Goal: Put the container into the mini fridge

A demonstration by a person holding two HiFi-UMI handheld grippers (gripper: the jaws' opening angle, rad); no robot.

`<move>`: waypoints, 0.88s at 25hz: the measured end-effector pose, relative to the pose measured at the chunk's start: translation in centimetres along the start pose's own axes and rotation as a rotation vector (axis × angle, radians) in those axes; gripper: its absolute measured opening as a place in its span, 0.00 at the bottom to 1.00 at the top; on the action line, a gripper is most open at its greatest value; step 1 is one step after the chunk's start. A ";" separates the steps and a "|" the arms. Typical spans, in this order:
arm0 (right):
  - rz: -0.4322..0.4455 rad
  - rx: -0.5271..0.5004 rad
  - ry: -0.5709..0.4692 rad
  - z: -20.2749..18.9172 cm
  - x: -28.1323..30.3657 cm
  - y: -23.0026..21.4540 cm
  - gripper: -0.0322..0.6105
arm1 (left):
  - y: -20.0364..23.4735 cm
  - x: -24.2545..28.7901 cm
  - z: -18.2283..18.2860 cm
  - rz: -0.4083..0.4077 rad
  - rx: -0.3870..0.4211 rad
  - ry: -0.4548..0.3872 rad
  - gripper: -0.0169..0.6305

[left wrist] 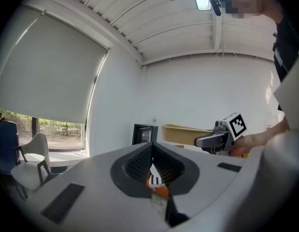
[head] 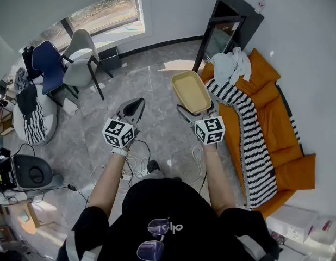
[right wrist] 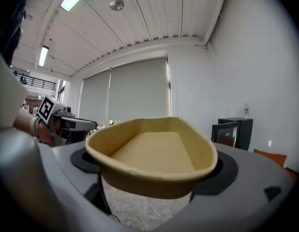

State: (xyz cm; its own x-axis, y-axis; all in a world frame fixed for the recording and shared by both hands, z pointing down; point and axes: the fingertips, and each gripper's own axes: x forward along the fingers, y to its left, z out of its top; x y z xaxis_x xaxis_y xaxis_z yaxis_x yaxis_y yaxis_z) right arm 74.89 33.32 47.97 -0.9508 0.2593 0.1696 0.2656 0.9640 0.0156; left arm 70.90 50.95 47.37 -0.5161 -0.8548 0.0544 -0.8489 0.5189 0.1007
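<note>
**Item 1. Container**: shallow tan tray with a rolled rim, empty. It sits between the jaws of the right gripper, with its near end set deep between them and its far end projecting forward past the tips. It is carried roughly level in the air above the grey floor, well apart from the fridge.

**Item 2. Right gripper:** jaws spread wide, one dark pad against each side wall of the container, bearing it.

**Item 3. Left gripper**: held beside the right one at about the same height. Its jaws are drawn together at the tips with nothing between them.

**Item 4. Mini fridge**: black box standing against the white wall, ahead and to the right of the container. Its door appears to stand ajar, though the angle makes this hard to confirm.

**Item 5. Orange couch**: along the right wall just beside the fridge. A black-and-white striped blanket lies along it, and a pale bundle of cloth lies at its far end.

**Item 6. Blue chair** and **grey chair**: side by side near the window at the far left.
</note>
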 end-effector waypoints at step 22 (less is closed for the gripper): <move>-0.031 0.020 0.045 -0.2 13.3 -1.0 0.93 | 13.1 4.0 0.1 -0.012 -0.031 0.002 0.04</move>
State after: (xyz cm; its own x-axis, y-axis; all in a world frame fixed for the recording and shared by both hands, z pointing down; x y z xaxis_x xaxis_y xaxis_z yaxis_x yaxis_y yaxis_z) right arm 62.01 35.83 50.41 -0.9503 0.2267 0.2132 0.2325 0.9726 0.0021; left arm 57.73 54.32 48.81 -0.5058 -0.8609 0.0546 -0.8510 0.5083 0.1321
